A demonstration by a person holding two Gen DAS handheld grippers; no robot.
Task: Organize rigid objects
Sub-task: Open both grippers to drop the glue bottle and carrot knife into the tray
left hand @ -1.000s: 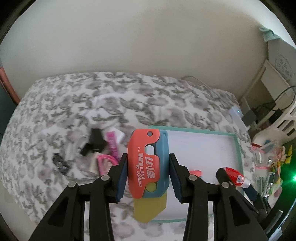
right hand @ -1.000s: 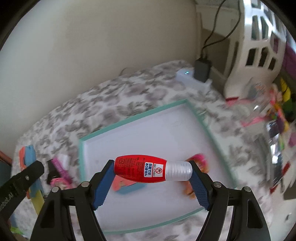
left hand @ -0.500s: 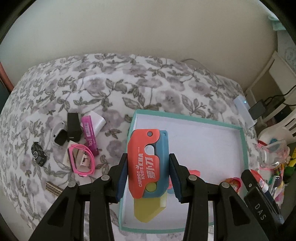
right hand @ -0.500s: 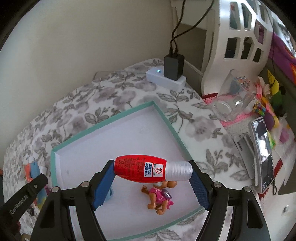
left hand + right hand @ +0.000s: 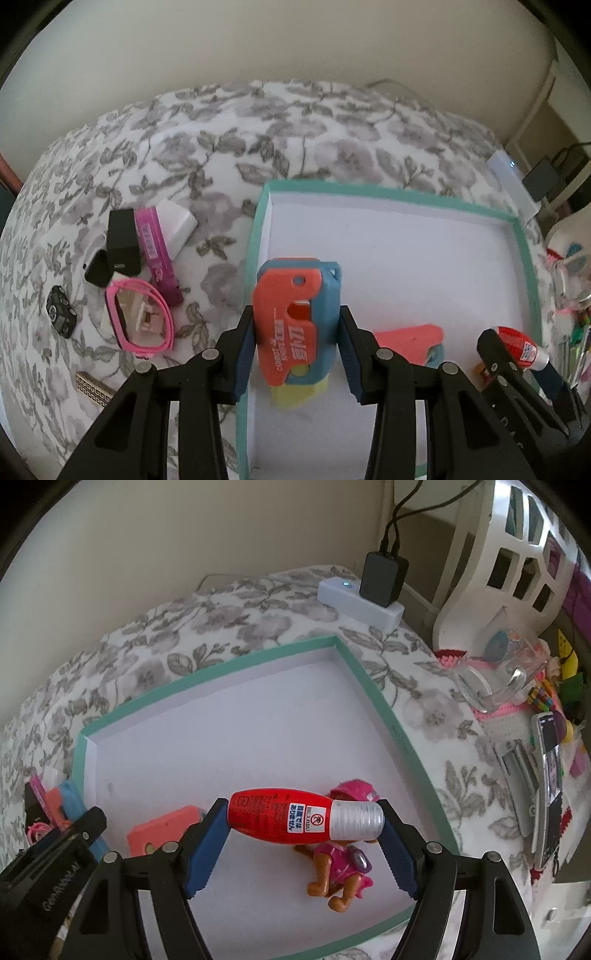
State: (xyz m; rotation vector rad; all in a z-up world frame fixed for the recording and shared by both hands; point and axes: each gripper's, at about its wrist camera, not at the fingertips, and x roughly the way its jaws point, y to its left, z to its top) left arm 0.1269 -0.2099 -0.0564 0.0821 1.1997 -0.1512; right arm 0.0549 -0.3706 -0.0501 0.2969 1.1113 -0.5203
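Floral bedspread [image 5: 229, 147]: both grippers over teal tray [image 5: 255, 236], left gripper [image 5: 295, 347] clamps toy knife [image 5: 291, 317] (long axis along fingers), right gripper [image 5: 303, 845] clamps red bottle [image 5: 295, 816] crosswise.

Floral bedspread [image 5: 295, 140] carries teal-rimmed tray [image 5: 524, 258], pink glasses [image 5: 138, 319], black charger block [image 5: 122, 242], magenta box [image 5: 157, 254], white power strip [image 5: 360, 598].

Both grippers are lower over the tray [image 5: 524, 258] than a second ago. The left gripper [image 5: 295, 343] brings its toy knife [image 5: 295, 325] down inside the tray's 9 o'clock wall. The right gripper [image 5: 303, 834] brings the red bottle [image 5: 295, 818] down over the toy dog [image 5: 340, 867], now at 6 o'clock.
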